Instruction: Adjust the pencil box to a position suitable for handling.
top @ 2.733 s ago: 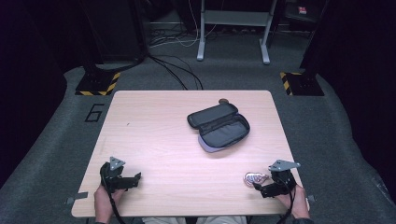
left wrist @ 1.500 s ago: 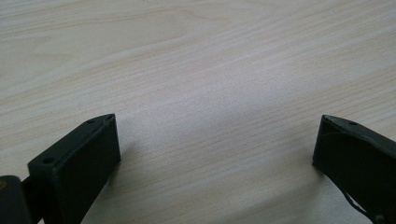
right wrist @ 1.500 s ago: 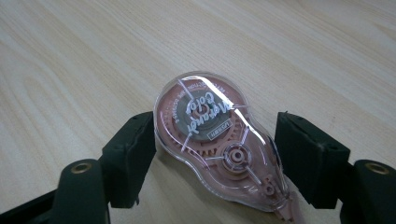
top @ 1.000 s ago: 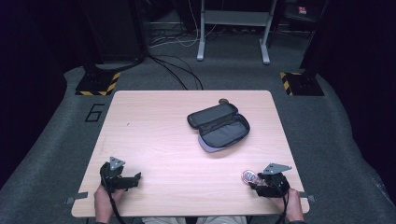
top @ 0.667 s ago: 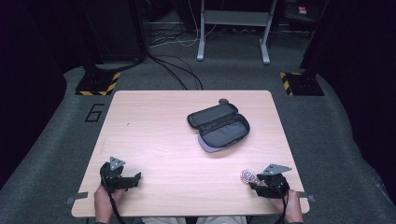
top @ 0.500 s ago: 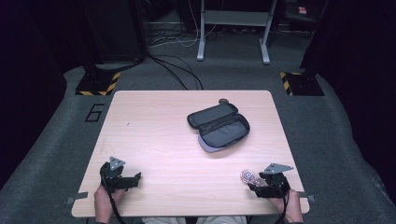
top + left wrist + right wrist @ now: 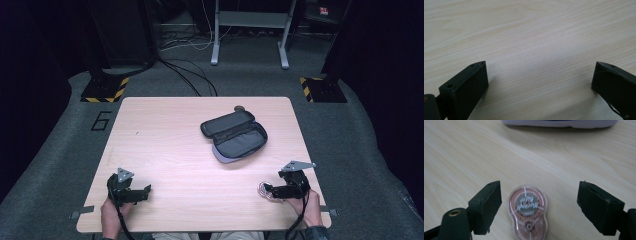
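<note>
1. Your right tool (image 7: 539, 195) sits low over the near right part of the counter (image 7: 170, 130), jaws spread wide, gripping nothing.
2. Between those jaws lies the correction tape dispenser (image 7: 528, 213), flat on the wood: a clear teardrop shell with a pinkish wheel inside and a printed label across the middle.
3. In the right gripper view the dispenser lies closer to the jaw on the left of the view, just beside it with a thin strip of wood showing; the other jaw stands well apart from it.
4. From the high view, the correction tape dispenser (image 7: 265, 190) shows as a small clear shape right at the tip of your right tool (image 7: 274, 190), near the counter's front edge, with your right hand (image 7: 309, 207) behind it.
5. The pencil case (image 7: 233, 135) lies open farther up the counter, dark lid flipped back, grey-blue lining showing; it is well apart from the dispenser. Its pale lower edge (image 7: 560, 123) crosses the top of the right gripper view.
6. Your left tool (image 7: 141, 192) rests at the near left of the counter, held in your left hand (image 7: 112, 215).
7. Its jaws are spread wide too, with bare wood (image 7: 536, 50) between them.
8. A small dark object (image 7: 239, 107) sits just behind the case; too small to identify.
</note>
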Motion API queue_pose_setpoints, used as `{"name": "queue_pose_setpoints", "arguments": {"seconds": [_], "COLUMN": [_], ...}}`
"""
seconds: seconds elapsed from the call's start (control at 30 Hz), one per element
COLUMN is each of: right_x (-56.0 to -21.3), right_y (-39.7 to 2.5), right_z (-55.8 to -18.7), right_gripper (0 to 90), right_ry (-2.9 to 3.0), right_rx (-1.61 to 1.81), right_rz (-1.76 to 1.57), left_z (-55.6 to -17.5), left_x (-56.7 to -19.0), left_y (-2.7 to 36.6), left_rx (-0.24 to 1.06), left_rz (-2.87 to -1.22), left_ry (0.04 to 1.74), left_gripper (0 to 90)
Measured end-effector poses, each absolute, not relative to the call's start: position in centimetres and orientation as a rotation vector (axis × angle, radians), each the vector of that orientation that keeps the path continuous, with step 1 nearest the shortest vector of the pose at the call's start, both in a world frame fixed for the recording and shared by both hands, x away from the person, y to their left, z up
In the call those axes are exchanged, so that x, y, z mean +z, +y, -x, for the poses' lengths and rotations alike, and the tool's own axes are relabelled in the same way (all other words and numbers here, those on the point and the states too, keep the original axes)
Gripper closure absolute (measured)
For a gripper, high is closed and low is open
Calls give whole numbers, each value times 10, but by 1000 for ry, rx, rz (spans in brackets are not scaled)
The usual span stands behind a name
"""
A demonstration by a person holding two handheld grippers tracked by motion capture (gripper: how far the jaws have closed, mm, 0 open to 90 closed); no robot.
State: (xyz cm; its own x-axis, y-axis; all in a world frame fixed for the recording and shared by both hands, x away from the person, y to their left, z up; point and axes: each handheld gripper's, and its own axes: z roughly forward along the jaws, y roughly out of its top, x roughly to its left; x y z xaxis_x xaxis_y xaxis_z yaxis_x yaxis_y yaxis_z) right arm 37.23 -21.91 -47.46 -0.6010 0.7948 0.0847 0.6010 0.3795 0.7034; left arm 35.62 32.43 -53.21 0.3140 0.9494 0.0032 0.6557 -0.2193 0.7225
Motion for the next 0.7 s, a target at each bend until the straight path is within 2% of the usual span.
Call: {"name": "queue_pose_setpoints", "arguments": {"seconds": [0.7], "right_x": [-453], "right_y": [-211], "right_z": [-452], "right_gripper": [207], "right_ry": [2316], "right_rx": [1021], "right_rz": [-1339], "left_z": [-356], "left_x": [-532], "left_y": [324], "left_rx": [609], "left_rz": [-1962], "left_ry": [1416], "left_gripper": [5]}}
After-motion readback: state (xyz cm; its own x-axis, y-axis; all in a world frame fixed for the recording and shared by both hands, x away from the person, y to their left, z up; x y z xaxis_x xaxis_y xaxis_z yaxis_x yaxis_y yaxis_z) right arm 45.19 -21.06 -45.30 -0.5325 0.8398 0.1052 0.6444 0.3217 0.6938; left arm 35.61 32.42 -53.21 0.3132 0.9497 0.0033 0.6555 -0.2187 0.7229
